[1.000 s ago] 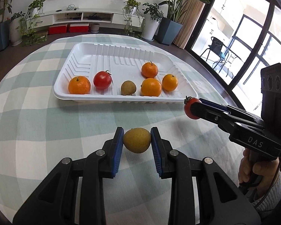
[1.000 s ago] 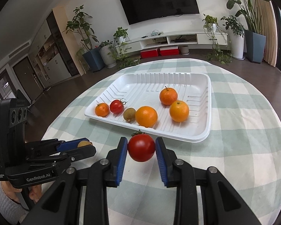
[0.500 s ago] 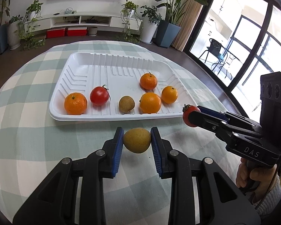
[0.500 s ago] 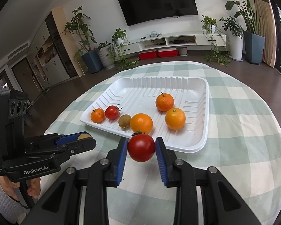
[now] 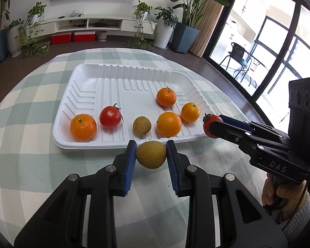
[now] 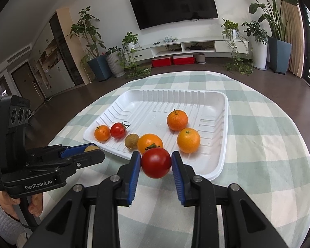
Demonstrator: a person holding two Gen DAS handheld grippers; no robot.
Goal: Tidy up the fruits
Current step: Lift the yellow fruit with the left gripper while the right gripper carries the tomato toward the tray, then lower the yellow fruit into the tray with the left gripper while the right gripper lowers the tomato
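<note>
My left gripper [image 5: 151, 152] is shut on a yellow-green pear [image 5: 151, 154], held just before the near rim of the white tray [image 5: 88, 78]. In the right wrist view my right gripper [image 6: 156, 161] is shut on a red tomato [image 6: 156, 162], over the tray's near rim [image 6: 221, 165]. The tray holds several oranges [image 5: 83, 126], a tomato [image 5: 110, 116] and a small brown kiwi-like fruit [image 5: 141, 125]. The right gripper with its tomato [image 5: 208, 124] shows at the right of the left wrist view; the left gripper [image 6: 93, 152] shows at the left of the right wrist view.
The tray lies on a round table with a green-and-white checked cloth [image 6: 268, 144]. The tray's far half [image 6: 165, 103] holds no fruit. Beyond the table are potted plants, a TV console and a glass door.
Both grippers have moved forward toward the tray with their fruit; the tray sits lower and closer in both views. Both grips are unchanged.
</note>
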